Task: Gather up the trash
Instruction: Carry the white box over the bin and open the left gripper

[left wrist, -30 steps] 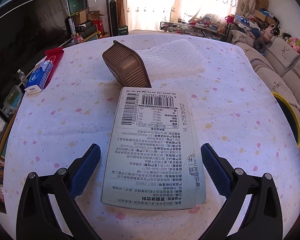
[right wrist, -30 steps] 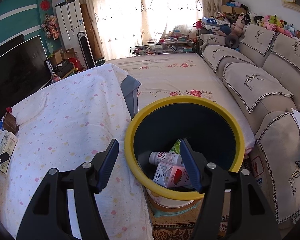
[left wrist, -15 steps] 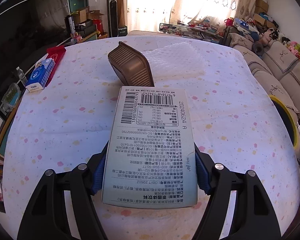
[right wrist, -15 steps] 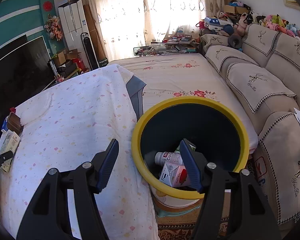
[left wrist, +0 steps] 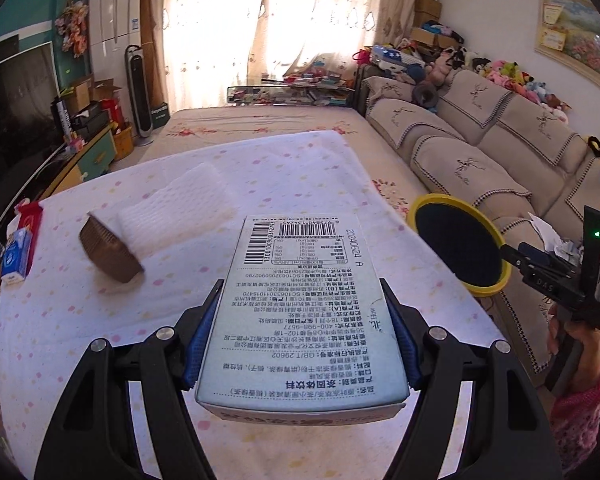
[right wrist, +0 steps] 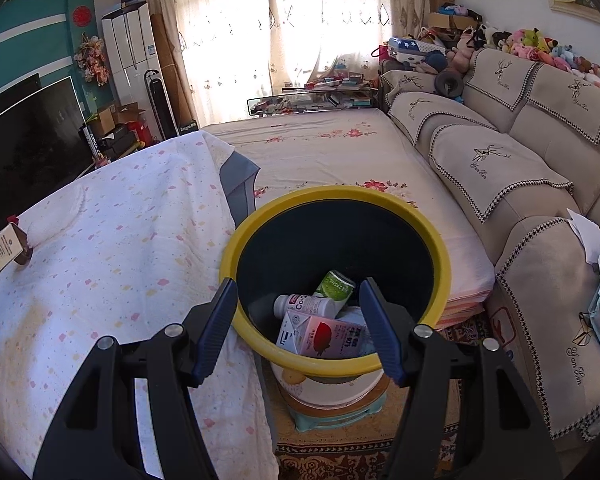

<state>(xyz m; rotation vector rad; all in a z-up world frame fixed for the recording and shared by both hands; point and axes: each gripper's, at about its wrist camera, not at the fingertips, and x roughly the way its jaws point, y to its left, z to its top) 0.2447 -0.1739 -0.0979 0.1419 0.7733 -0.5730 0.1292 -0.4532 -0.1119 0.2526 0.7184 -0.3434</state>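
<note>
My left gripper (left wrist: 300, 332) is shut on a pale green printed carton (left wrist: 304, 308) and holds it lifted above the table. A brown plastic tray (left wrist: 110, 254) and a white foam sheet (left wrist: 176, 208) lie on the tablecloth behind it. The yellow-rimmed bin (left wrist: 458, 250) stands to the right of the table. My right gripper (right wrist: 298, 328) is open and empty over the near rim of the bin (right wrist: 384, 200), which holds a pink carton (right wrist: 324, 338), a white bottle (right wrist: 304, 306) and a green can (right wrist: 334, 284). The held carton shows far left in the right wrist view (right wrist: 0, 250).
A blue tissue pack (left wrist: 16, 254) and a red packet (left wrist: 30, 220) lie at the table's left edge. A sofa (right wrist: 520, 184) runs along the right. A bed (right wrist: 332, 152) lies beyond the bin. The table (right wrist: 112, 240) has a dotted white cloth.
My left gripper closed on the carton, lifted it off the table and turned right toward the bin. My right gripper stayed open over the bin, shifting slightly.
</note>
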